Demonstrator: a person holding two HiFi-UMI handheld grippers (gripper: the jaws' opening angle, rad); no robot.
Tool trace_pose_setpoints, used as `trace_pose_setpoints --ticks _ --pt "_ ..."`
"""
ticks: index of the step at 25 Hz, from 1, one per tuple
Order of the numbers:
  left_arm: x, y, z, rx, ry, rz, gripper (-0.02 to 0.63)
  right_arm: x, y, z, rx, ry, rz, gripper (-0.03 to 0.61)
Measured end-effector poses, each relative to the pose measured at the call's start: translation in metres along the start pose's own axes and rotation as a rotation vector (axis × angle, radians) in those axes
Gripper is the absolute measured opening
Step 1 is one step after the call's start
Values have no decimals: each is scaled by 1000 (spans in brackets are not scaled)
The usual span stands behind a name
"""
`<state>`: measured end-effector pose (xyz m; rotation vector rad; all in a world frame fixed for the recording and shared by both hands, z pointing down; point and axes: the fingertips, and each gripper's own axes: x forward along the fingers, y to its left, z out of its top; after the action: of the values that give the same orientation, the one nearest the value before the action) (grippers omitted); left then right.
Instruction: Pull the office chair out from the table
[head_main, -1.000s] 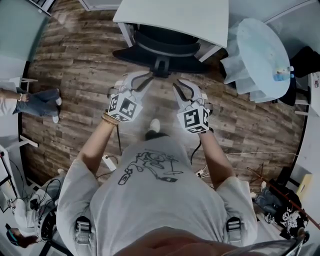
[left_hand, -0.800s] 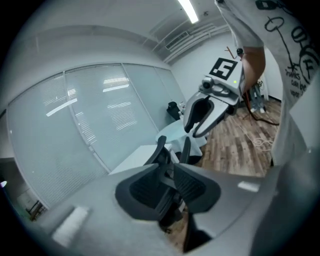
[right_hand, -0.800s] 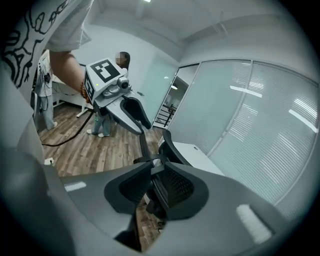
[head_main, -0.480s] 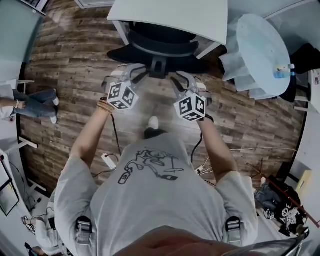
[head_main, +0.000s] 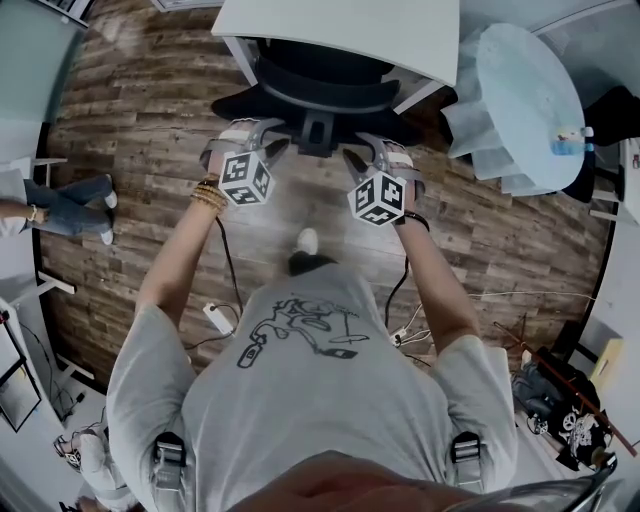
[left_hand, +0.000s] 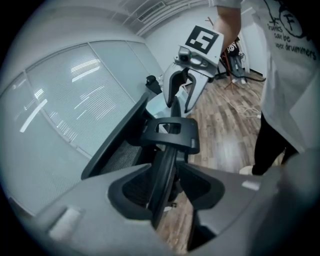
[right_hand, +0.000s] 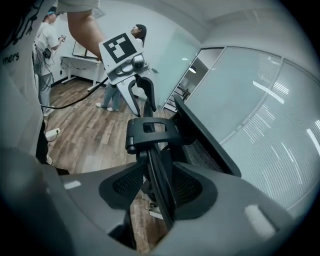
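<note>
The black office chair (head_main: 320, 85) is tucked under the white table (head_main: 350, 30), with its mesh back toward me. My left gripper (head_main: 268, 148) and right gripper (head_main: 362, 160) flank the chair's rear bracket (head_main: 318, 130). In the left gripper view the thin rim of the chair back (left_hand: 162, 180) runs between the left gripper (left_hand: 166, 186), with gaps on both sides. The right gripper (right_hand: 160, 189) straddles the same chair back rim (right_hand: 161, 185) the same way. Both sets of jaws have just been opening and stand open around the rim.
A round table under a pale cover (head_main: 520, 95) stands right of the chair. A person's legs (head_main: 65, 200) show at the left edge and two people (right_hand: 47, 42) stand farther back. Cables and a power strip (head_main: 215, 318) lie on the wood floor by my feet.
Both grippers have moved forward and down to the chair's back, and their jaws have spread wider around its rim.
</note>
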<state>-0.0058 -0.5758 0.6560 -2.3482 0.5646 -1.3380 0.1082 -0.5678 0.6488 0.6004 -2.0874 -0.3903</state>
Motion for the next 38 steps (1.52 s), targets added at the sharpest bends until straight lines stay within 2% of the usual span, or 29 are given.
trace_pose_setpoints --ticks 6,7,9,12,31,38 --pt "17 -2 -16 56 58 -32 162 18 1 -15 -44 49 -7 187" --pt "19 -2 -19 69 69 -34 138 21 1 -17 -59 56 -9 187" --pt "22 -2 -20 87 81 -38 112 24 2 -21 -91 67 -9 119" --pt "23 -3 -21 102 90 -46 106 25 3 -22 -109 73 5 112" --pt "19 -12 -19 137 131 -64 98 20 12 -24 -102 116 9 106" --pt "10 -28 -21 142 134 -74 97 10 28 -21 -87 106 13 106"
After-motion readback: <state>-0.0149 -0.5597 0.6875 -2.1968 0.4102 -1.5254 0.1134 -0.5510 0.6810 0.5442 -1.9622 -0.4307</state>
